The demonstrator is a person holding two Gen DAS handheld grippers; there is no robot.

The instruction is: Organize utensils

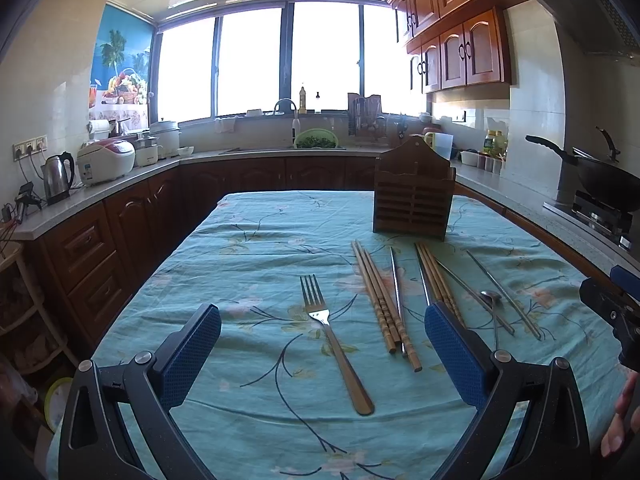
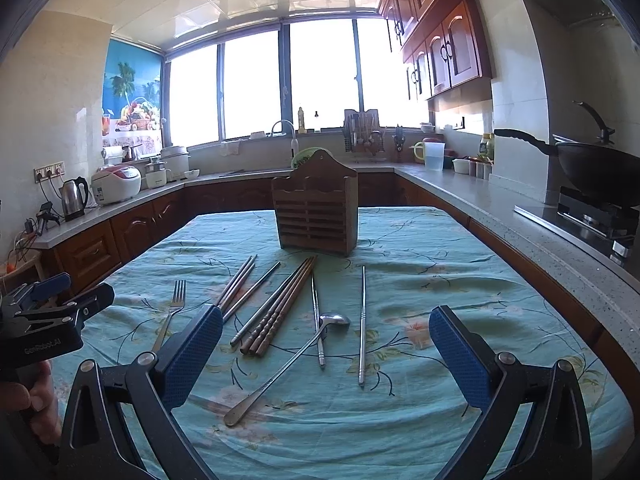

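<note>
Left gripper (image 1: 322, 344): fingers spread wide, empty, held low over the near edge of the table (image 1: 240, 240), the fork between them.

Fork (image 1: 334, 336): flat on the cloth, tines away, lying alone. Probably the first pick; take it mid-handle, fingers across the shaft.

Wooden chopsticks (image 1: 382, 300): two bundles, each with a metal stick alongside and touching. Close on one bundle only, or its neighbour drags along.

Spoon (image 2: 288, 368): long handle lying across a metal chopstick (image 2: 318, 320); lift the spoon first.

Single metal chopstick (image 2: 362, 328): apart, thin, liable to roll.

Right gripper (image 2: 326, 350): fingers wide apart, holding nothing.

Wooden holder (image 2: 316, 210): upright beyond the row, slots apparently unfilled; lower utensils in vertically.
</note>
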